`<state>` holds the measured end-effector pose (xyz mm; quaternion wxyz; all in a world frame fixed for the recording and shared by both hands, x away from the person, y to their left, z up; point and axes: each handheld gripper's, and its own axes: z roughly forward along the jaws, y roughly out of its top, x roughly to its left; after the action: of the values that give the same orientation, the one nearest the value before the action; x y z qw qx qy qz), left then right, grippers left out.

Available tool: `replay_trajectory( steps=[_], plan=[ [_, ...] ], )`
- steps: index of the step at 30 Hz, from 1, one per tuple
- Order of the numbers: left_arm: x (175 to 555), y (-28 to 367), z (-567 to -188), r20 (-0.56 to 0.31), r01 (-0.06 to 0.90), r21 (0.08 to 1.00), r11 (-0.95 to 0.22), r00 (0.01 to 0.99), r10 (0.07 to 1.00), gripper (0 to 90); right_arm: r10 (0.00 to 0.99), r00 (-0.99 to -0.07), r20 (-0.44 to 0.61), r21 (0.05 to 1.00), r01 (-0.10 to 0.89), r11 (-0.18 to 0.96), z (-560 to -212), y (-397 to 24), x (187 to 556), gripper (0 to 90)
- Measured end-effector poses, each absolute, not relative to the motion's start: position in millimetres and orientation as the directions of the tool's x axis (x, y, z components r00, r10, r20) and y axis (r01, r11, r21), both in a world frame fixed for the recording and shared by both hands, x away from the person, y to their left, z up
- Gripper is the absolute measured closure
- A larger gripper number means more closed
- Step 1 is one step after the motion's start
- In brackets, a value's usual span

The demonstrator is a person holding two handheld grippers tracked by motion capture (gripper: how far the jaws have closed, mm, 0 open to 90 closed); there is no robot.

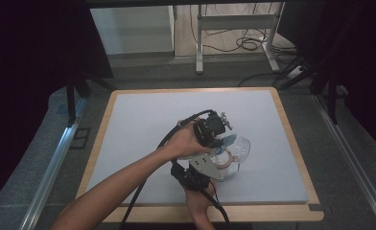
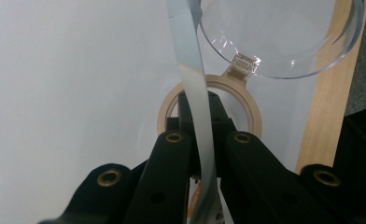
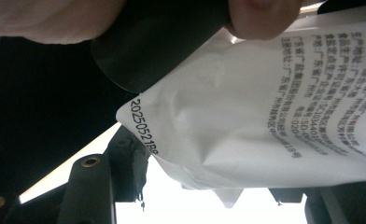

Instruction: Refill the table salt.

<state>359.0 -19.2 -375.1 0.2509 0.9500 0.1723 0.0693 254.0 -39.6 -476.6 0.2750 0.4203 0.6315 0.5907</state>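
Observation:
A clear jar with a wooden rim (image 1: 223,161) (image 2: 252,112) stands on the grey mat, its clear lid (image 1: 241,147) (image 2: 284,37) swung open to the far side. My left gripper (image 1: 220,139) (image 2: 199,112) hovers over the jar's mouth, shut on a white printed pouch (image 1: 228,141) (image 2: 183,37) (image 3: 265,116) that I see edge-on in the left gripper view. The pouch's lower corner points down between the jaws of my right gripper (image 1: 218,169) (image 3: 204,205). That gripper comes at the jar from the near side, its jaws partly apart and set on the jar's body.
The grey mat (image 1: 143,124) lies on a board with a wooden border (image 1: 291,139), with free room left and far of the jar. Beyond the board stand table legs (image 1: 199,43) and floor cables (image 1: 248,43). Dark curtains flank both sides.

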Motion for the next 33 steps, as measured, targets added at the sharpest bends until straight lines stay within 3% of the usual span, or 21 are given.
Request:
replay_trajectory(
  steps=[33],
  plan=[
    [358.2,-1.1,-380.4,-0.016,0.322,0.58,-0.749,0.923,0.385,89.9,0.853,-0.505,0.131,0.978,0.208,-0.027,-486.9,-34.8,251.1,39.8]
  ],
)
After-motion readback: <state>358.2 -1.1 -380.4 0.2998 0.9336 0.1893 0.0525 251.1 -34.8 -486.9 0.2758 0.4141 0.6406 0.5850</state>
